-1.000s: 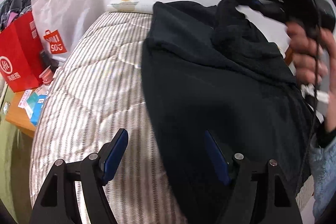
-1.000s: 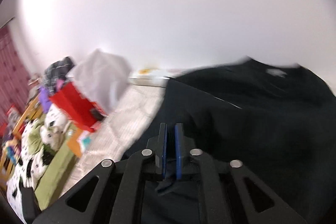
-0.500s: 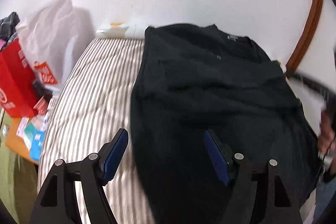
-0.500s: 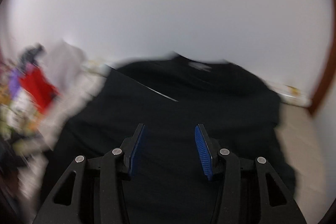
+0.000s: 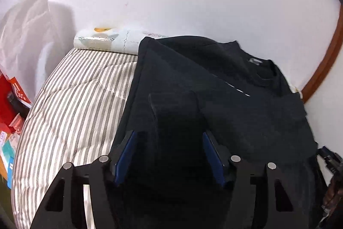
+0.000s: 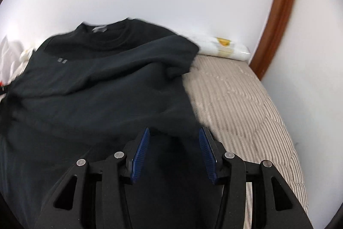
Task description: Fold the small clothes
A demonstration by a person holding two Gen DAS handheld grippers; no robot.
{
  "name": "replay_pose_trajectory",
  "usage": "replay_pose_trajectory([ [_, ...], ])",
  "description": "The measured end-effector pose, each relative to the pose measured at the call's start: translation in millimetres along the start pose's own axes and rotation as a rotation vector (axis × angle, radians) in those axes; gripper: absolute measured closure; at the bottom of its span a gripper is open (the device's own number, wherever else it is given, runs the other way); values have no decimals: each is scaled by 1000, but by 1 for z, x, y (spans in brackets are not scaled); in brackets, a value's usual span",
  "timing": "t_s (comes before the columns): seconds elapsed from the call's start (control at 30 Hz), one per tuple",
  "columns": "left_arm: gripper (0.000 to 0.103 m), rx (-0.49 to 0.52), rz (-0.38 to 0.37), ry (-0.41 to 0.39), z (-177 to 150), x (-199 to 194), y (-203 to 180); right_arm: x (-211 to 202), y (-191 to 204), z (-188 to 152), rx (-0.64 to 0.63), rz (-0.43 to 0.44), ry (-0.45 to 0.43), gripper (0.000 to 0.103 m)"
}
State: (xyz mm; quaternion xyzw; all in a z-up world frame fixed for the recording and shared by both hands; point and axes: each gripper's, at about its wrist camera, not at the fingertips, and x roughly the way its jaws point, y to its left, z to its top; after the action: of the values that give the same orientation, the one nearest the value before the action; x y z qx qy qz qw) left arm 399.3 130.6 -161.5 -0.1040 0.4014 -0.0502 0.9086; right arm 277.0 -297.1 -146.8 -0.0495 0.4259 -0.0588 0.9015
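Both claws stood spread and gripped nothing: the left claw had its pads either side of a raised fold of the black T-shirt, and the right claw hovered over the hem region of the same shirt. One second earlier the right claw had been pinched on the fabric and the shirt was in the air; half a second earlier it had opened. The shirt had therefore been laid out on the striped mattress, collar toward the wall; the spreading step appeared complete, and folding could begin. The left sleeve lay folded inward. Bare mattress remained on both sides. The far limit was the patterned roll against the wall.
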Motion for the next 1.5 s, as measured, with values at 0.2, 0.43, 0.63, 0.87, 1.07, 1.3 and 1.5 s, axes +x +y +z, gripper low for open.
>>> replay_pose_trajectory([
  [0.2,99,6,47,-41,11,6,-6,28,-8,9,36,45,27,46],
  [0.43,99,22,103,-53,3,-11,-4,26,-10,-8,26,-21,53,46],
  [0.63,92,10,72,37,-13,-23,-1,-17,-28,-26,77,-7,38,40],
  [0.87,56,28,103,54,-63,-74,1,-60,-50,-84,116,12,90,36],
  [1.07,48,26,117,114,-124,-119,5,-82,-55,-139,140,72,117,36],
  [1.3,45,48,57,155,-191,-156,-6,-95,-50,-180,178,120,107,36],
  [1.5,63,57,82,104,-212,-163,-19,-100,-43,-186,167,145,42,89],
])
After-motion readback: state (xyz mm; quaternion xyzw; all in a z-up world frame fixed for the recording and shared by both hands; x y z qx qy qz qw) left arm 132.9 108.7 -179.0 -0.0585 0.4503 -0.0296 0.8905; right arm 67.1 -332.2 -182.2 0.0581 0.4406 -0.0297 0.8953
